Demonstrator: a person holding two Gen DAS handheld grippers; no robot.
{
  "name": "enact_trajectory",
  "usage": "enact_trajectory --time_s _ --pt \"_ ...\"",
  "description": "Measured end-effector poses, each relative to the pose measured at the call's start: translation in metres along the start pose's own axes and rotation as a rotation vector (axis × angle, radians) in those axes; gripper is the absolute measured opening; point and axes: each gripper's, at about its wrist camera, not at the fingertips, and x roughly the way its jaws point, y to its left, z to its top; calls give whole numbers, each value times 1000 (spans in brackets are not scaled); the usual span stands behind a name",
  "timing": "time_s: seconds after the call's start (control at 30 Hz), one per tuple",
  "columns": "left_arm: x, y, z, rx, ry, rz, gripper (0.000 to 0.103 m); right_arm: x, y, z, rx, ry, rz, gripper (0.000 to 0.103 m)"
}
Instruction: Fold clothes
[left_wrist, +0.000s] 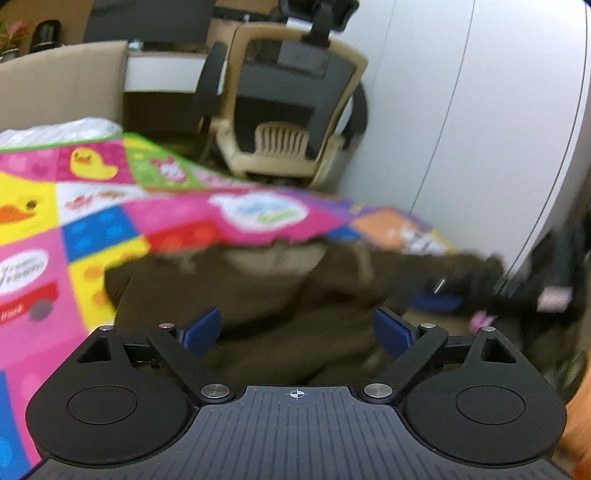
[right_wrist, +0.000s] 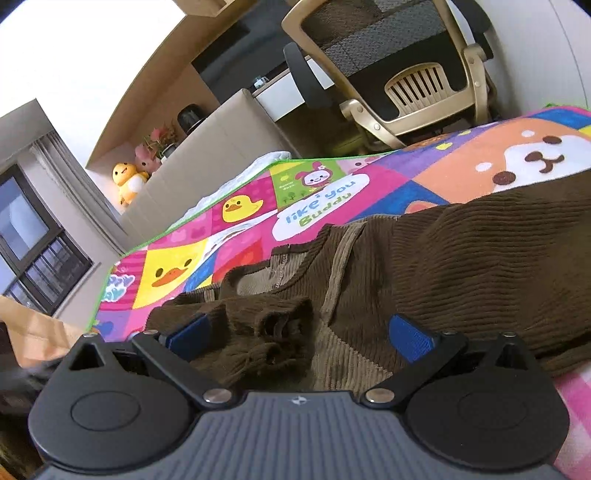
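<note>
Low over a bright cartoon-print mat (right_wrist: 325, 192), brown ribbed sweater (right_wrist: 480, 258) spread near its front edge, left tongs (left_wrist: 297, 330) released above it, right tongs (right_wrist: 299, 334) released, straddling a bunched cuff (right_wrist: 280, 325), office chair (right_wrist: 406, 74) beyond the mat's far edge.

Sweater (right_wrist: 480, 266): brown ribbed knit cloth, matt, tan lining.
Mat (right_wrist: 332, 192): smooth printed cloth, bright colours.
Right claw (right_wrist: 301, 338): matt black plastic, blue pads (right_wrist: 412, 338).
Chair (right_wrist: 406, 74): beige plastic, dark mesh.

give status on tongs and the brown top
Left tongs open, empty. Right tongs open over a bunched sleeve. Brown top rumpled on play mat, unfolded. Nothing in the way.
</note>
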Motion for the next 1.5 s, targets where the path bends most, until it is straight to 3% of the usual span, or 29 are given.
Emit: enact_trajectory --time_s 0.17,0.27,0.33,0.4,0.47,0.6,0.7,0.73,0.77,0.87,0.97,1.07,1.13,1.23,1.3,1.43,1.5 --pt "12 19 -23 -18 15 -1 96 -10 15 0 -96 -20 -108 103" --pt "14 25 -24 -47 2 -25 97 -50 15 6 -162 -109 -200 103" --pt "14 28 -24 -64 -5 -38 98 -83 2 17 -156 -181 -326 102" --pt "15 29 -24 -74 -10 -48 99 -114 -27 30 -70 -239 -446 98" --pt "15 30 -24 -84 -14 -57 99 -141 -61 43 52 -279 -537 87" --pt "16 30 -24 -89 -16 -62 100 -157 -135 45 345 -295 -600 79" --pt "17 30 -24 -88 -15 -63 101 -135 -161 41 393 -260 -596 73" --pt "17 30 -24 -89 -15 -64 101 -127 -166 40 402 -247 -582 67" --pt "17 31 -24 -91 -16 -66 101 -120 -168 40 399 -236 -579 62" --pt "16 32 -24 -100 -19 -72 101 -105 -152 44 305 -225 -641 62" --pt "17 31 -24 -98 -20 -66 101 -106 -106 39 109 -244 -745 62" --pt "18 27 -24 -85 -17 -50 101 -113 -46 24 -120 -299 -724 62" --pt "19 26 -23 -79 -13 -49 102 -106 -13 22 -206 -301 -645 63" --pt "19 26 -22 -79 -10 -47 102 -71 17 30 -192 -146 -398 63" --pt "16 25 -22 -79 -9 -39 102 -35 29 31 -162 -25 -284 63" --pt "-5 23 -18 -97 -36 -46 103 36 47 19 -215 131 -261 63" --pt "-18 27 -15 -126 -62 -56 103 47 57 11 -276 148 -252 52"
